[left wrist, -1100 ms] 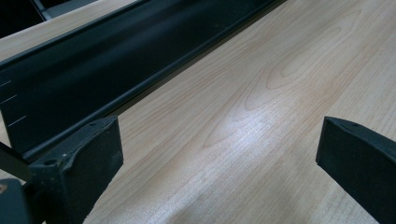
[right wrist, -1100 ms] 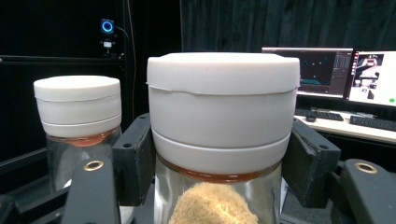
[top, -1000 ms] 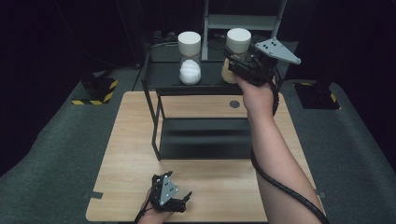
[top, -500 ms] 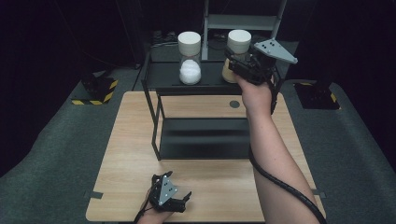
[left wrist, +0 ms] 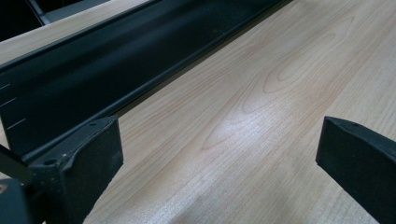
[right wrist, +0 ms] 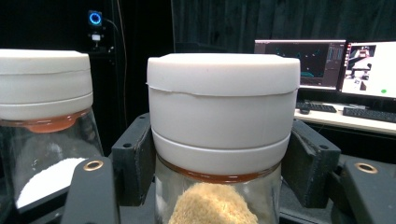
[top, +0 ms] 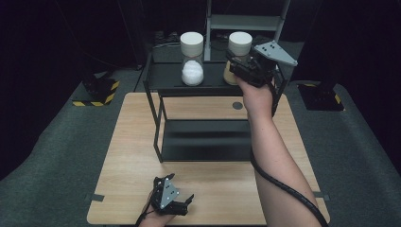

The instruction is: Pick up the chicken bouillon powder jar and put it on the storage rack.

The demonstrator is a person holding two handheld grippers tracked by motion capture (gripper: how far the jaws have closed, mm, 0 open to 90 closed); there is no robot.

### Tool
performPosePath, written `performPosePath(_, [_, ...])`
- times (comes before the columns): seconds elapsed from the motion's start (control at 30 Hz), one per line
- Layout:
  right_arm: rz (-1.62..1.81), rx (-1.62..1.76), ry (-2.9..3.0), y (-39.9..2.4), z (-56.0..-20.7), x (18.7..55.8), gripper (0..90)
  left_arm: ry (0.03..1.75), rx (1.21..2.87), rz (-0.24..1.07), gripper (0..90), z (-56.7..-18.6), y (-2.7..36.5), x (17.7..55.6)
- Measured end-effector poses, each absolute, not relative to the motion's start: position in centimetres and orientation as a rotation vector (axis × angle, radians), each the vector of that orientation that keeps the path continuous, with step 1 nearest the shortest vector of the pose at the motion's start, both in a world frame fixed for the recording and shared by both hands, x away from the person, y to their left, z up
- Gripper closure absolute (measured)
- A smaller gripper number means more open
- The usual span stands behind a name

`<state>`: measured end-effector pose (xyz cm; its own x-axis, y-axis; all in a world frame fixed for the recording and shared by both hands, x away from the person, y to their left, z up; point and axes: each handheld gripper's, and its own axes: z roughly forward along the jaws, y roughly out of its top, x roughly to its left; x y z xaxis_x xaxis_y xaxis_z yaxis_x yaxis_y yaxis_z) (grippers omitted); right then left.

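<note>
A glass jar of brown granules with a white lid stands on the top of a black shelf rack. My right gripper reaches it from the near side, and its jaws press both sides of the lid. In the right gripper view the same jar sits between the pads of the right gripper. A second jar with white powder stands to its left. My left gripper rests open near the table's front edge, nothing between its jaws.
The wooden table carries the rack, whose lower black shelf lies just ahead of the left gripper. A round grommet sits in the tabletop behind the rack. Monitors stand far behind the jars.
The right gripper has edged slightly left at the brown jar. The jar and the left gripper have stayed put.
</note>
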<state>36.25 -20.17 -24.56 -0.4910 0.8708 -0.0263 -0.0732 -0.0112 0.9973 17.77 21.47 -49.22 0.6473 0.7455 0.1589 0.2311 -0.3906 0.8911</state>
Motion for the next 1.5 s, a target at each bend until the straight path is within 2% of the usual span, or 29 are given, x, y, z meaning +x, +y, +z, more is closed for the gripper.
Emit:
performPosePath(0.67, [1.607,0.845,1.518,-20.4,-24.8,36.3,32.3,0.765,1.938,0.701,0.9,-49.2,21.4,17.7])
performPosePath(0.8, [1.617,0.870,1.527,-20.6,-24.4,36.4,22.1,0.761,1.934,0.698,0.9,-49.3,21.5,17.7])
performPosePath(0.87, [1.618,0.871,1.532,-20.7,-24.4,36.4,20.3,0.763,1.930,0.697,0.9,-49.3,21.5,17.7])
performPosePath(1.0, [1.608,0.884,1.544,-20.6,-24.3,36.3,6.2,0.762,1.937,0.698,0.9,-49.2,21.4,17.7])
performPosePath(1.03, [1.608,0.884,1.544,-20.6,-24.3,36.3,6.2,0.762,1.937,0.698,0.9,-49.2,21.4,17.7])
performPosePath(1.07, [1.602,0.892,1.541,-20.5,-24.3,36.1,2.4,0.761,1.937,0.699,0.9,-49.2,21.4,17.7])
performPosePath(1.17, [1.602,0.894,1.540,-20.5,-24.5,36.0,0.0,0.760,1.939,0.698,0.9,-49.2,21.4,17.7])
performPosePath(1.5, [1.590,0.876,1.546,-21.1,-25.0,34.7,0.0,0.760,1.943,0.701,0.9,-49.2,21.3,17.7])
